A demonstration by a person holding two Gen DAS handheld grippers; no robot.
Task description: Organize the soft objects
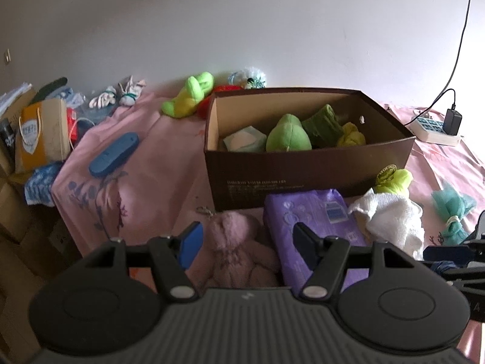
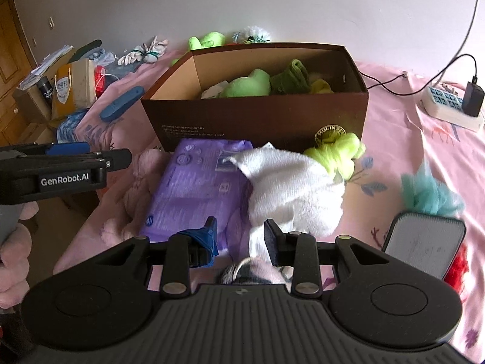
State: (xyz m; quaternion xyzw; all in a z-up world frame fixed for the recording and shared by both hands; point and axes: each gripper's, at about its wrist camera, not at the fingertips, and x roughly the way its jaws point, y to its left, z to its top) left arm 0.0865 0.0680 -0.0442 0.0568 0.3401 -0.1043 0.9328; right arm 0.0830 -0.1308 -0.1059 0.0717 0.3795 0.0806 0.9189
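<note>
Hovering released, the left claw frames the fuzzy pink plush bunny on the pink bedsheet, likely next for the brown cardboard box. Right claw, also released, sits near the white terry towel.

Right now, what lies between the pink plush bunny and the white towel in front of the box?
The purple soft pack lies between the pink plush bunny and the white towel; the towel overlaps its right edge. The left wrist view shows this best.
</note>
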